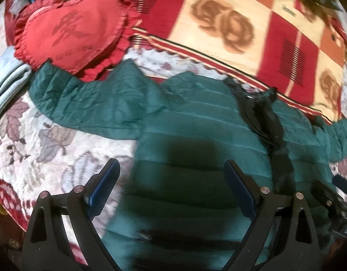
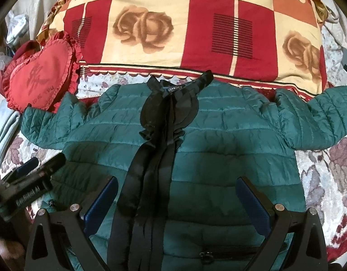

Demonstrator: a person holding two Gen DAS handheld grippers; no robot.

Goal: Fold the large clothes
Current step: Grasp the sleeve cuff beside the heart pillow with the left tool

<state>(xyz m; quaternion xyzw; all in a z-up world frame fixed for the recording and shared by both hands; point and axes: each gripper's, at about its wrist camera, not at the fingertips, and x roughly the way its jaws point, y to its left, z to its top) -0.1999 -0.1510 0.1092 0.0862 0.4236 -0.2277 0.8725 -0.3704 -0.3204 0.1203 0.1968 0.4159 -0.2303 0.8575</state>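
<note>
A green quilted puffer jacket [image 2: 230,140] lies spread flat on a floral bedspread, front up, with both sleeves stretched out sideways. Its black collar and front trim [image 2: 164,124] run down the middle. My right gripper [image 2: 177,185] hovers open over the jacket's lower front, with nothing between its blue-padded fingers. My left gripper [image 1: 172,169] is also open, above the jacket's left side near its edge [image 1: 137,158], and casts a shadow on the fabric. The left gripper [image 2: 35,169] also shows at the left edge of the right wrist view.
A red heart-shaped frilled cushion [image 2: 40,76] rests by the left sleeve [image 2: 47,122]. A folded red-and-cream checked blanket [image 2: 196,33] lies just beyond the collar. Pale blue cloth [image 1: 8,79] sits at the far left. The floral bedspread [image 2: 327,171] surrounds the jacket.
</note>
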